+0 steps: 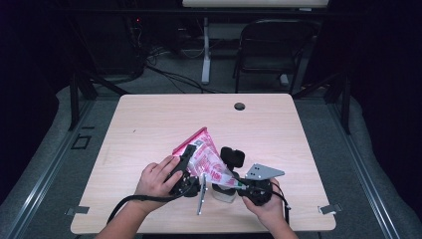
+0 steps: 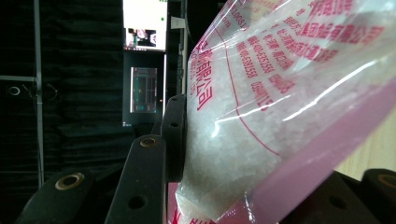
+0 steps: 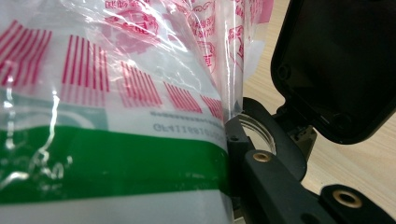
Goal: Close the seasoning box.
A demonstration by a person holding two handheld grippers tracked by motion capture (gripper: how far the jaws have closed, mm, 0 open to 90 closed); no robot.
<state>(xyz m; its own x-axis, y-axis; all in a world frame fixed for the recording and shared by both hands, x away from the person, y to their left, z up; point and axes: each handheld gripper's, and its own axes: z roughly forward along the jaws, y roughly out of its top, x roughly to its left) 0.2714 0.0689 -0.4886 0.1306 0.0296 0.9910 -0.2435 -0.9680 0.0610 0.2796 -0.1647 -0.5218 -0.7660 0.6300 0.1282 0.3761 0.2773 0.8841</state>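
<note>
The bag hides the white container beneath it

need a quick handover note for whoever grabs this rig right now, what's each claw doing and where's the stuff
Left claw: clamped on the pink-printed plastic bag, pads pressing its filled body of white grains, as the left gripper view shows.
Right claw: pinched shut on the bag's lower corner.
Bag: held tilted between both claws above the table, low end over a small white container. A black lid-like piece lies just behind.
Done: bag lifted and angled toward the container.
Left: whether any grains have gone in cannot be told; probably pour, then set the bag down.
</note>
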